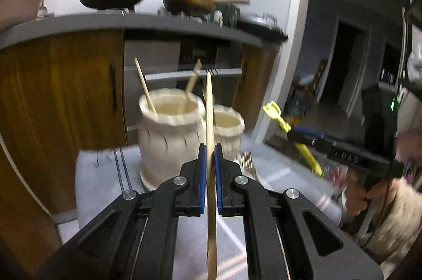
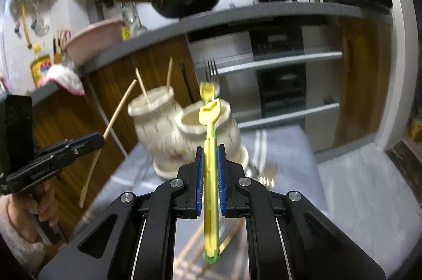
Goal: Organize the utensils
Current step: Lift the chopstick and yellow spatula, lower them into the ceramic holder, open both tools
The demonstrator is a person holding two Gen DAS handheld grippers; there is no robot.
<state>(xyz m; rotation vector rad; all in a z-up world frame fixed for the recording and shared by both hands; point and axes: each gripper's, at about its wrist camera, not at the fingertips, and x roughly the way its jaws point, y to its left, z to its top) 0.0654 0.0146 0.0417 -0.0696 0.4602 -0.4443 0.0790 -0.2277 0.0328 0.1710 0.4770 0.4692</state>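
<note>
My left gripper is shut on a wooden chopstick that points up and forward, above the grey-clothed table. Ahead stand two cream holders: the bigger one has two chopsticks in it, the smaller one is beside it. My right gripper is shut on a yellow plastic utensil, aimed at the smaller holder, which has a metal fork and a yellow fork standing in it. The left gripper with its chopstick shows at the left.
A gold fork lies on the cloth right of the holders, and loose chopsticks lie under my right gripper. Behind are wooden cabinets, an oven and a grey counter with two woks and a pink basin.
</note>
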